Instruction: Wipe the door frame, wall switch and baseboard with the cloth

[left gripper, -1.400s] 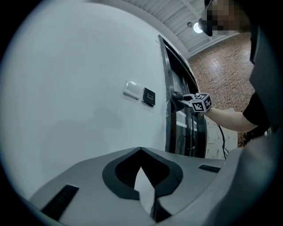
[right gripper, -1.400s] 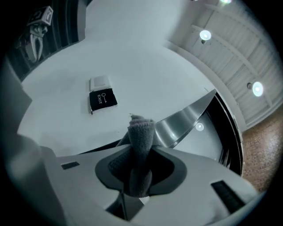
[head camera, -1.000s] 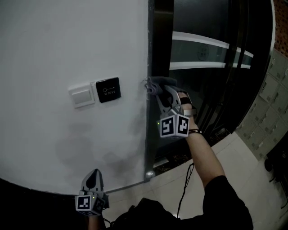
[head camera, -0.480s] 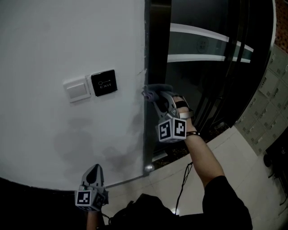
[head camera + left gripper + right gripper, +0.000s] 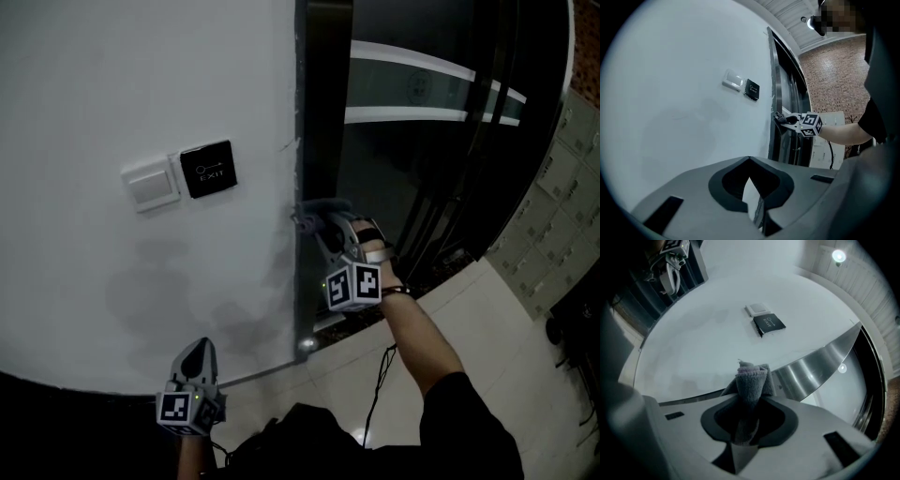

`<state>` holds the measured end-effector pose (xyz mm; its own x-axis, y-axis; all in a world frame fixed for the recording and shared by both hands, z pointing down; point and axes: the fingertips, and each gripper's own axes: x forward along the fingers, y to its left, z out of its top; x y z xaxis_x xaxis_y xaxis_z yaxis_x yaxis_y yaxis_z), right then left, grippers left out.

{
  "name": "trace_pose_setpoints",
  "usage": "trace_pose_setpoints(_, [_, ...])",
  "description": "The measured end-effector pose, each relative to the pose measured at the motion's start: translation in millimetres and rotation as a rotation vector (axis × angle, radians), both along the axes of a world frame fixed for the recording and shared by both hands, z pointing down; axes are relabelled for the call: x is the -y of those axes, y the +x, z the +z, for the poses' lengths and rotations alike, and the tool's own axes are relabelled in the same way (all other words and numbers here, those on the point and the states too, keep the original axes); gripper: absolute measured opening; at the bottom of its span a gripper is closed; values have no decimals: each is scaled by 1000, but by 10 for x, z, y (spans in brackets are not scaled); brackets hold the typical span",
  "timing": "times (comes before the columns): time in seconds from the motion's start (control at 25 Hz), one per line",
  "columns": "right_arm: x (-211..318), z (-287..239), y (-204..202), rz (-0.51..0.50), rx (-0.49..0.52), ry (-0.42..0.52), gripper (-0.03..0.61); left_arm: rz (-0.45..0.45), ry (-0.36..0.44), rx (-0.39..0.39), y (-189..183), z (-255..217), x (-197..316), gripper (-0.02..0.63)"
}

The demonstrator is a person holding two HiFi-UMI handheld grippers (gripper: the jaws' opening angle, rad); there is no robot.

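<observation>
The right gripper (image 5: 317, 217) is clamped on the bunched cloth (image 5: 315, 206). The cloth presses the frame (image 5: 323, 103) at its edge with the wall (image 5: 141, 75), about 3 o'clock from the switch (image 5: 150, 184). To wipe well, I'd lay more cloth flat on the metal and run it straight along the edge with even pressure. The left gripper (image 5: 195, 364) hangs at 7 o'clock, jaws together and empty. The baseboard (image 5: 255, 379) is dim, and any dirt on the frame is too dark to make out.
</observation>
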<state>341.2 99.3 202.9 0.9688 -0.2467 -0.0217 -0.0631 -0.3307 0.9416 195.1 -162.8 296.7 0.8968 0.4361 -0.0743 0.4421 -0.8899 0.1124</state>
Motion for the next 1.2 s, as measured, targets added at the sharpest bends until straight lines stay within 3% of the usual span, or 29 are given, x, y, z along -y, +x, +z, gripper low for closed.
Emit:
trace_pose_setpoints(0.68, [-16, 870, -6, -34, 142, -50, 94, 15, 8, 60, 118, 206, -160, 0])
trace_pose_setpoints(1.2, [-40, 1672, -9, -44, 296, -81, 95, 33, 70, 133, 125, 481, -234, 0])
